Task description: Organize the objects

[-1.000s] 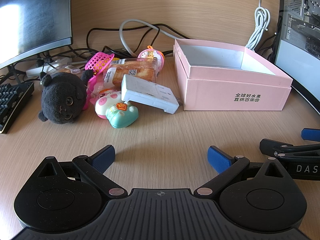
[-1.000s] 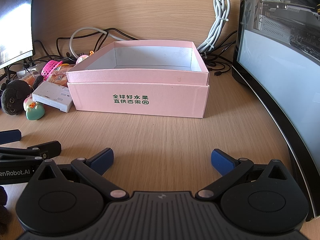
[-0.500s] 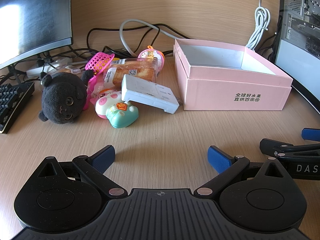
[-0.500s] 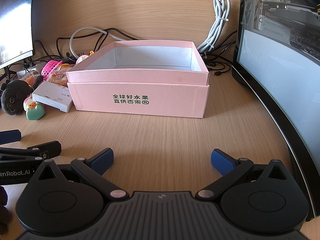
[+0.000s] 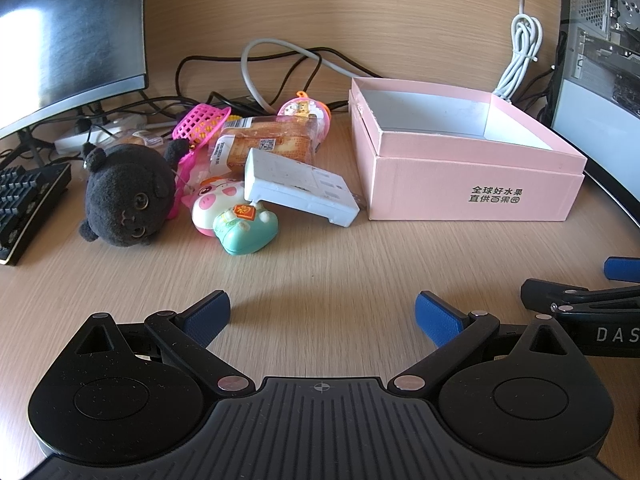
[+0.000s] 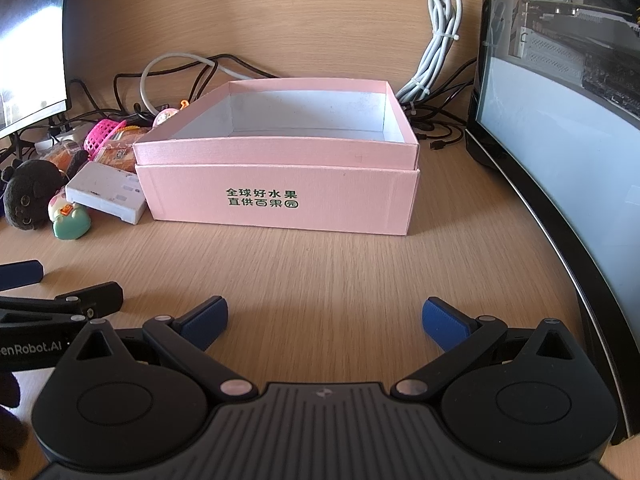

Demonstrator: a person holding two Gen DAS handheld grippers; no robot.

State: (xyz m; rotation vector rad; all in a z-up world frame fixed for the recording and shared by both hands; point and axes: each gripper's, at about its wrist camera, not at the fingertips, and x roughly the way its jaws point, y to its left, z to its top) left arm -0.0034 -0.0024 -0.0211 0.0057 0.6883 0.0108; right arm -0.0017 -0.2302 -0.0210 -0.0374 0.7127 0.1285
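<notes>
An open pink box (image 5: 472, 184) stands empty on the wooden desk; it also shows in the right wrist view (image 6: 280, 196). Left of it lies a pile: a black plush (image 5: 124, 196), a white power adapter (image 5: 300, 186), a mint toy (image 5: 246, 228), a pink-white pig toy (image 5: 212, 204), a bread packet (image 5: 264, 146), a pink mesh basket (image 5: 202, 124) and a pink capsule toy (image 5: 306, 112). My left gripper (image 5: 322, 312) is open and empty over the bare desk in front of the pile. My right gripper (image 6: 324, 316) is open and empty in front of the box.
A monitor (image 5: 68, 36) and keyboard (image 5: 24, 208) stand at the left. A second screen (image 6: 560, 128) and a PC case stand at the right. Cables (image 5: 280, 64) run along the back wall. A coiled white cable (image 6: 440, 40) hangs behind the box.
</notes>
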